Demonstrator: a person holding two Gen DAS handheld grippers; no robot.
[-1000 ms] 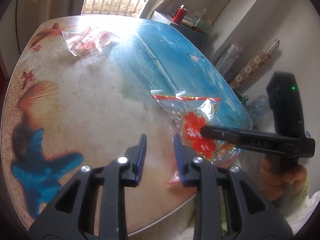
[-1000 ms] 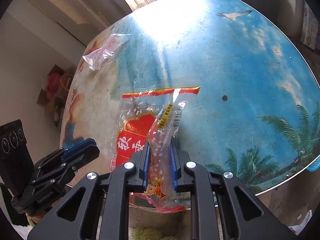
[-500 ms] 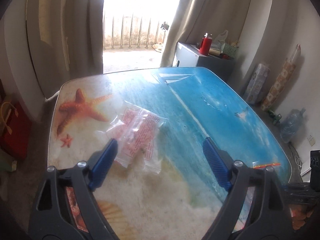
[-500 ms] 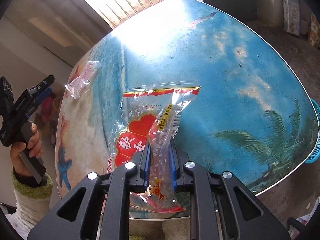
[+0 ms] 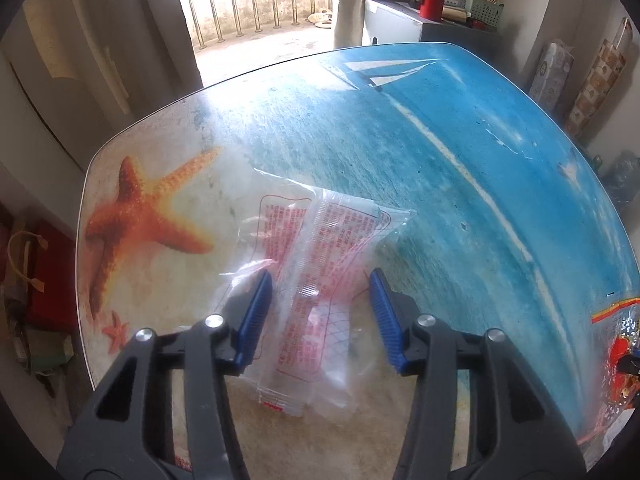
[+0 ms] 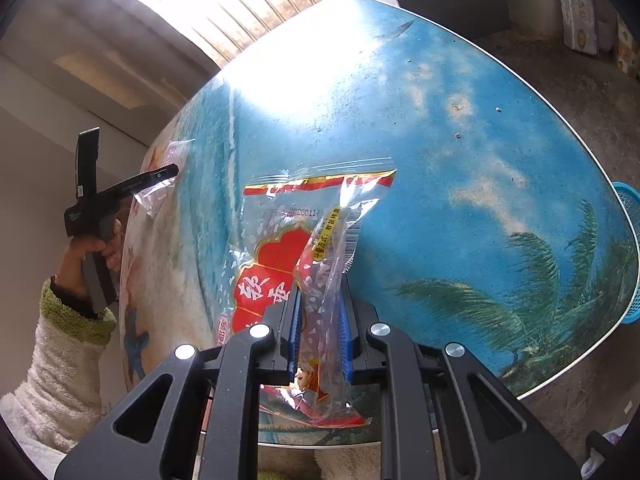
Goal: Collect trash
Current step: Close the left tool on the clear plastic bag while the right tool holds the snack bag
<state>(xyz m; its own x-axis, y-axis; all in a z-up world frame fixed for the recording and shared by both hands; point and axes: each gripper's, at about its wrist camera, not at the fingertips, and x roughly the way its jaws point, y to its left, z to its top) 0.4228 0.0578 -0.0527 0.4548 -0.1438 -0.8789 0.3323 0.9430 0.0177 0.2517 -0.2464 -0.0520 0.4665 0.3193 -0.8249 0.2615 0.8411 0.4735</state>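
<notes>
Clear plastic printed in red: an empty wrapper [image 5: 316, 280] lying flat on the tabletop [image 5: 460, 184], just right of the printed orange starfish [image 5: 148, 220], crinkled and see-through. Straddled by the left hand-held gripper [image 5: 320, 316], blue pads either side, jaws just closing in but not yet pressing on the film; probably lined up that way to pinch the middle, where the folds bunch and give something to bite.

Far right of the starfish, at the near tabletop edge, a second piece of trash: a clear bag [image 6: 304, 248] with a red and yellow top strip and a red label, with a smaller wrapper with a yellow tag in front of it. Clamped in the right hand-held gripper [image 6: 320, 320], jaws nearly together on the crumpled film, the bag's upper part fanning out beyond the pads. Likely kept pinched there so both pieces can go off together.

Beyond the tabletop's right edge, well away from the starfish, a blue basket [image 6: 628, 256], a possible drop spot.
</notes>
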